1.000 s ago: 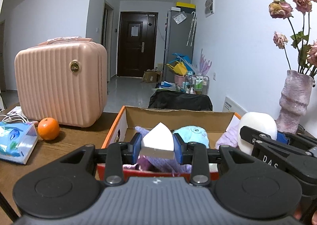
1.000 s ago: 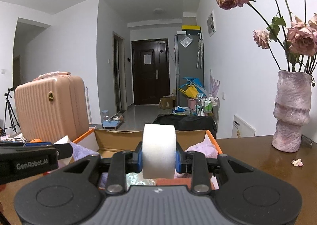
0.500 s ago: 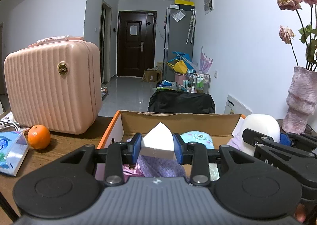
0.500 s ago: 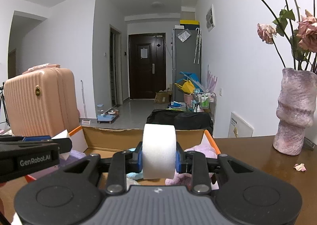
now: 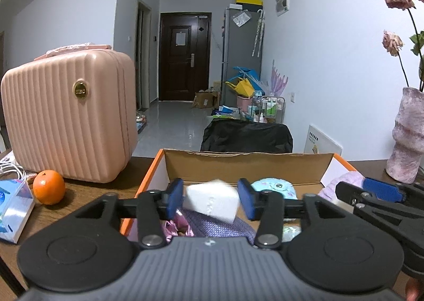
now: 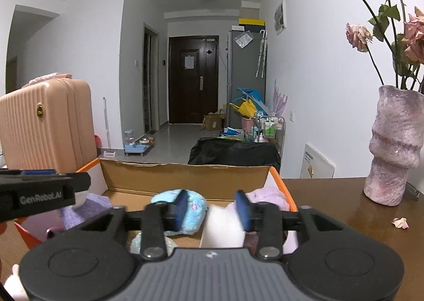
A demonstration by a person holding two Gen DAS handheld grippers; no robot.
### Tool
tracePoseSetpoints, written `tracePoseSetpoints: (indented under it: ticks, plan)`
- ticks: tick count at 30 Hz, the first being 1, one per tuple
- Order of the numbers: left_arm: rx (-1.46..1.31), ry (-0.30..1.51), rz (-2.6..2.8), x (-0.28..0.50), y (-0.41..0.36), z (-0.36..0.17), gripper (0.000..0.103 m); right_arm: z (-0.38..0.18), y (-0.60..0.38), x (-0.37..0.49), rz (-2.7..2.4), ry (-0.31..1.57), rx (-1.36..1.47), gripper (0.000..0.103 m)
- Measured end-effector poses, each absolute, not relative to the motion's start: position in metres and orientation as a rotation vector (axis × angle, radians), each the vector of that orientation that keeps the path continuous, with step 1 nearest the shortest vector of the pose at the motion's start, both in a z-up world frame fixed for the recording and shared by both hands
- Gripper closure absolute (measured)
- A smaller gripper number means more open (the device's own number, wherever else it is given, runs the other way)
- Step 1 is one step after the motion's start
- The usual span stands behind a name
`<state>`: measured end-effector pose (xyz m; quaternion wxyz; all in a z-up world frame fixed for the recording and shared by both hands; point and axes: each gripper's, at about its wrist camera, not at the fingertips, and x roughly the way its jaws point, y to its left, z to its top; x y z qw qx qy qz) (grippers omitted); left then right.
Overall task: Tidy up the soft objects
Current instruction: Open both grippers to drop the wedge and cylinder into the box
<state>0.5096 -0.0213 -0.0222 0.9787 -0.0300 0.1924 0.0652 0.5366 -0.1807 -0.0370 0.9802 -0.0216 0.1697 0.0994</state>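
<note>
Sponge block (image 5: 210, 201), white, tilts between the left gripper's (image 5: 210, 199) opening fingers above the cardboard box (image 5: 246, 166); white foam (image 6: 225, 224) drops from the right gripper's (image 6: 212, 211) opening fingers.

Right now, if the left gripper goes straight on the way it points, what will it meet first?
Probably the white foam block, loose and tilted between the opening jaws of the left gripper. Past it lies the purple knitted cloth inside the orange-edged cardboard box; depth is unclear.

Both wrist cameras look forward, side by side, close over the cardboard box (image 5: 246, 166).
</note>
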Motion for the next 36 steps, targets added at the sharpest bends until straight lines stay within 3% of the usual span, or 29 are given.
tracePoseSetpoints:
  ticks: [2,3,5,7,8,36]
  plan:
    - [-0.065,0.388,0.150,0.510,-0.020,-0.022,0.027,-0.037,-0.182,0.536,0.190,0.338,-0.043,0.036]
    - [-0.068,0.387,0.164,0.511,-0.018,-0.022,0.019,-0.037,-0.182,0.536,0.184,0.334,-0.042,0.032]
    - [-0.064,0.379,0.194,0.511,-0.017,-0.022,0.011,-0.037,-0.183,0.535,0.177,0.329,-0.038,0.016]
    - [-0.074,0.379,0.209,0.511,-0.014,-0.021,0.000,-0.036,-0.185,0.534,0.170,0.326,-0.028,0.003]
    - [-0.077,0.376,0.221,0.511,-0.013,-0.021,0.000,-0.037,-0.185,0.534,0.163,0.324,-0.025,0.000]
    - [-0.112,0.408,0.189,0.473,0.006,-0.015,0.000,-0.021,-0.198,0.481,0.206,0.326,-0.030,0.000]
